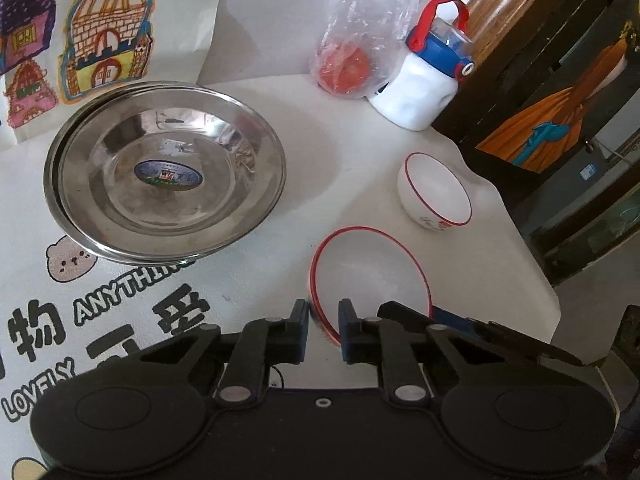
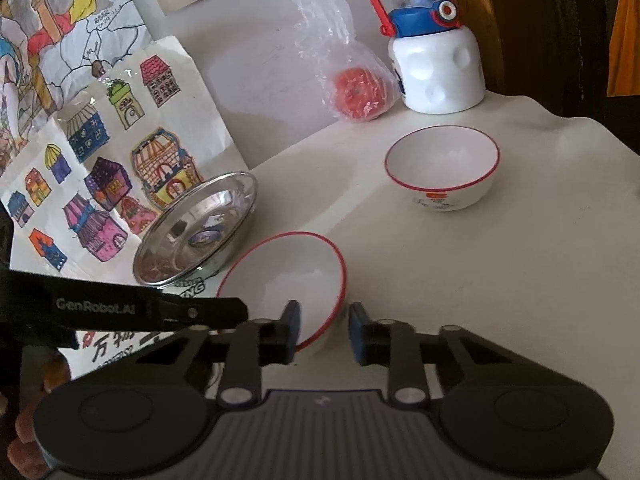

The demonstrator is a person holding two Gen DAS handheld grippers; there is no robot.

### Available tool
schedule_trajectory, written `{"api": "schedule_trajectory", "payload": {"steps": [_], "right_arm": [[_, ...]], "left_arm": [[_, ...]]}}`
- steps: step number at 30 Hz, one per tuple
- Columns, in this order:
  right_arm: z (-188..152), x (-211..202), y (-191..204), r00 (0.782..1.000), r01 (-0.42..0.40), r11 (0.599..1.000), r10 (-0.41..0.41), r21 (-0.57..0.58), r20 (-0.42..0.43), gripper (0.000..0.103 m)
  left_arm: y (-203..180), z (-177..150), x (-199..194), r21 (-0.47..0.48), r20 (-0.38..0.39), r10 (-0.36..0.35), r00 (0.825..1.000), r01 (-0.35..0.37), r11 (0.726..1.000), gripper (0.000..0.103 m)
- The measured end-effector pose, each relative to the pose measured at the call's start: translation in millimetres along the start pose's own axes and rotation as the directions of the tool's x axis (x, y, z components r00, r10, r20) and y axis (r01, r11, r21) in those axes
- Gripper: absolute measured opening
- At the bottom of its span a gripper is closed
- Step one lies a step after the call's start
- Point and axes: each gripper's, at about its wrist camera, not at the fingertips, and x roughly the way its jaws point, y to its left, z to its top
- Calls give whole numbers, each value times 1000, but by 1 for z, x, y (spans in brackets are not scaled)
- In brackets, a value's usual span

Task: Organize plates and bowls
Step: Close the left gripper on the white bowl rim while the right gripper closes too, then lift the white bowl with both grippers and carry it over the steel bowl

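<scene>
A white bowl with a red rim sits near the table's front; its near rim lies between the fingers of my left gripper, which looks shut on it. My right gripper straddles the same bowl's opposite rim, jaws apart around it. A second red-rimmed bowl stands farther right, also in the right wrist view. Stacked steel plates rest to the left, also in the right wrist view.
A white bottle with a blue lid and red handle and a plastic bag holding something red stand at the back by the wall. Coloured drawings lean at the left. The table edge drops off at the right.
</scene>
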Motion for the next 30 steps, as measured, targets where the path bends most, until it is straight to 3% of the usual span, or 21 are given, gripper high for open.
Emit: {"api": "schedule_trajectory", "payload": {"steps": [8, 15, 30], "right_arm": [[-3, -4, 0, 1000, 0, 999, 1, 35, -24, 26], [-9, -25, 11, 1000, 9, 1000, -9, 21, 6, 26], [-26, -83, 78, 998, 4, 996, 2, -85, 70, 26]], "left_arm": [[-1, -4, -5, 16, 1, 2, 1000, -2, 1000, 16], [-6, -12, -18, 35, 16, -12, 1000, 11, 999, 16], [-3, -41, -103, 56, 112, -47, 993, 41, 998, 16]]}}
